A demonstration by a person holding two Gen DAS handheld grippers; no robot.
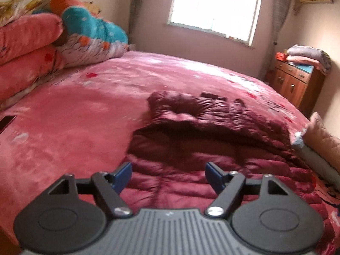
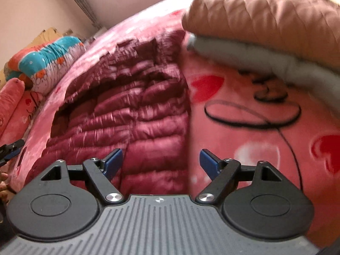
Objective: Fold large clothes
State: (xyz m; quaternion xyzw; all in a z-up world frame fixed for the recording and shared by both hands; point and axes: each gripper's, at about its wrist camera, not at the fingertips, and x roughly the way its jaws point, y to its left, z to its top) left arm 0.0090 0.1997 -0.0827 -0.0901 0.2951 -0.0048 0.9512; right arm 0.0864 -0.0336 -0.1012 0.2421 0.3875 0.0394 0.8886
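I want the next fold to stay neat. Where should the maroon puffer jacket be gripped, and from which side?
Probably the maroon puffer jacket at its straight edge, coming from the bare pink bedspread beside it. That edge lies flat and unobstructed; the far end is rumpled. The right gripper hangs open near it.

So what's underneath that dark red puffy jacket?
The dark red jacket lies flat on the bed's pink blanket, printed with red hearts. The blanket shows all around it; whatever lies directly beneath the jacket is covered.

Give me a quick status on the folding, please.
Both grippers, left and right, open, empty. Maroon puffer jacket flat on bed. Black cord beside it.
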